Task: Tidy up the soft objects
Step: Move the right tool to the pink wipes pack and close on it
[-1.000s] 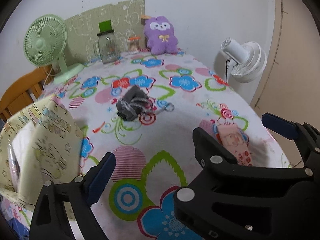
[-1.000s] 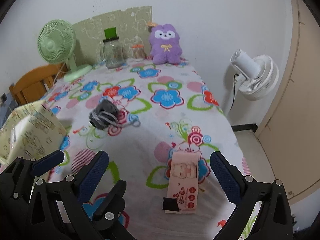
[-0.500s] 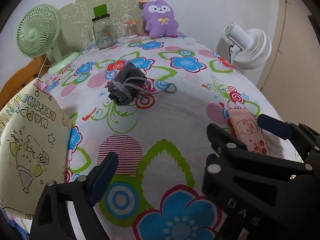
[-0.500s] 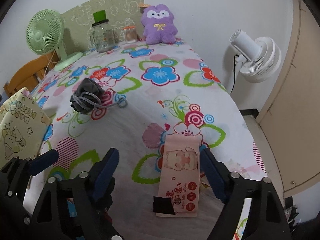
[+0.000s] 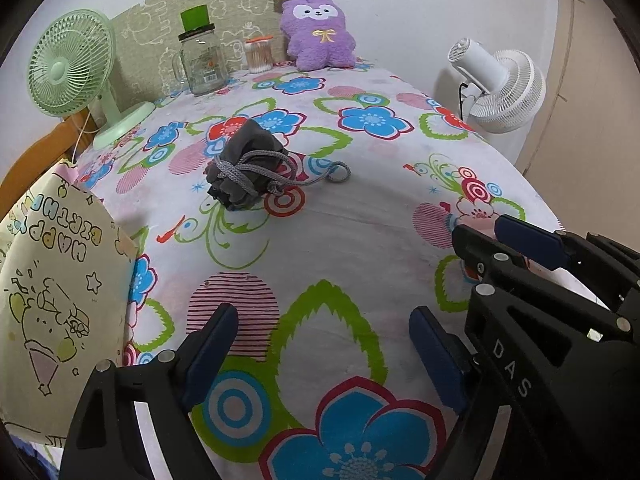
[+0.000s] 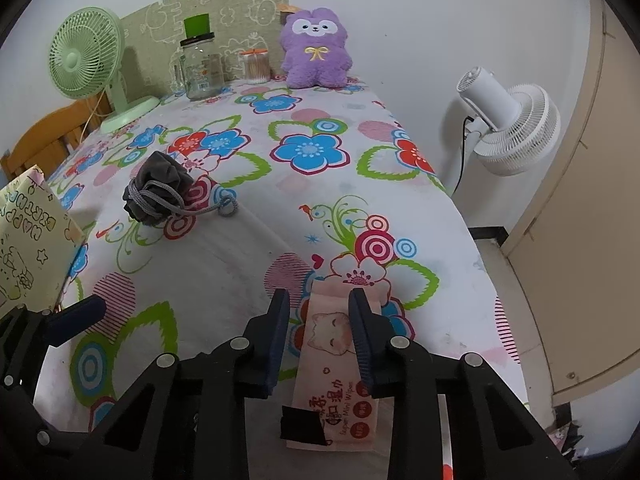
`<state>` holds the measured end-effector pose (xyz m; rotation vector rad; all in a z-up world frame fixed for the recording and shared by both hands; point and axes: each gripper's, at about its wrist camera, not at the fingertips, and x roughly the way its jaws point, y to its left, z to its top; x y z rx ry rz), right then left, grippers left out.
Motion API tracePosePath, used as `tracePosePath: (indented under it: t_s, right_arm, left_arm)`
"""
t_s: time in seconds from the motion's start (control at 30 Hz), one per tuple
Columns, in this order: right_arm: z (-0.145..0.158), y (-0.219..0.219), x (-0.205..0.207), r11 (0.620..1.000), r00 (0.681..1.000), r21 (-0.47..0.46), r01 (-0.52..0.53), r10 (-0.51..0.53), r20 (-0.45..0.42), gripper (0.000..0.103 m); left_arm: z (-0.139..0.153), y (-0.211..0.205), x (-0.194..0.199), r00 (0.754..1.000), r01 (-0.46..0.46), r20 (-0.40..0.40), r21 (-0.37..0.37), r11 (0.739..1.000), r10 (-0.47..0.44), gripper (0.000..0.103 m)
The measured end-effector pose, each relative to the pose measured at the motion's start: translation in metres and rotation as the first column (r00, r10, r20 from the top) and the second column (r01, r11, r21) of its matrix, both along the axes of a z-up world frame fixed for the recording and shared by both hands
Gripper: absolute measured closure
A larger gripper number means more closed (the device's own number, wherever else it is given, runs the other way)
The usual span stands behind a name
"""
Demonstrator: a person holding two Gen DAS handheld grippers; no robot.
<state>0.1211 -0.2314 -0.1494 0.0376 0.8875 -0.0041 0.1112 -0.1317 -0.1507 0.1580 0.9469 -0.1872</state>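
A pink pack of wet wipes (image 6: pixel 334 364) lies on the flowered tablecloth near the front right edge. My right gripper (image 6: pixel 320 312) is down around it, one finger on each side, jaws narrowed close to the pack. A grey drawstring pouch (image 5: pixel 246 170) lies mid-table; it also shows in the right wrist view (image 6: pixel 158 188). A purple plush toy (image 5: pixel 318 34) sits at the far edge, also in the right wrist view (image 6: pixel 316 50). My left gripper (image 5: pixel 324 340) is open and empty, low over the cloth; the right gripper's body (image 5: pixel 536 280) is at its right.
A yellow birthday gift bag (image 5: pixel 52 300) stands at the left edge. A green desk fan (image 5: pixel 68 68), a glass jar (image 5: pixel 200 60) and a cotton swab jar (image 5: pixel 259 54) stand at the back. A white floor fan (image 6: pixel 508 120) stands beyond the table's right edge.
My right gripper has come down over the wipes pack and narrowed its jaws around it. The left gripper has shifted slightly and stayed open.
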Motion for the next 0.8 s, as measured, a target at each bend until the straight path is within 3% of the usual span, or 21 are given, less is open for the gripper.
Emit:
tracePosePath:
  t_s: [0.33,0.53,0.67,0.7,0.73,0.8]
  right_arm:
    - [0.001,-0.01,-0.009,1.0,1.0,0.021,0.004,-0.004,-0.016,0.069]
    - [0.0,-0.002,-0.01,0.999,1.0,0.038,-0.011,0.011,-0.02,0.051]
    - [-0.002,0.002,-0.008,1.0,1.0,0.004,-0.01,0.01,-0.022,0.052]
    - [-0.003,0.001,-0.008,1.0,1.0,0.001,-0.002,0.002,-0.019,0.055]
    - [-0.004,0.0,-0.007,1.0,1.0,-0.007,0.009,-0.009,-0.017,0.067]
    - [-0.004,-0.002,-0.008,0.999,1.0,-0.026,0.024,-0.024,-0.014,0.069]
  left_arm:
    - [0.001,-0.013,-0.006,0.999,0.04,-0.005,-0.01,0.999,-0.04,0.015]
    - [0.001,-0.009,-0.009,0.999,0.034,-0.001,0.011,0.999,-0.034,0.015]
    - [0.0,-0.005,-0.01,1.0,0.028,0.001,0.013,1.0,-0.028,0.015]
    - [0.0,-0.005,-0.01,1.0,0.028,0.001,0.013,1.0,-0.028,0.015]
    - [0.0,-0.005,-0.01,1.0,0.028,0.0,0.012,1.0,-0.028,0.015]
    - [0.0,-0.005,-0.01,1.0,0.03,0.002,0.014,0.999,-0.03,0.015]
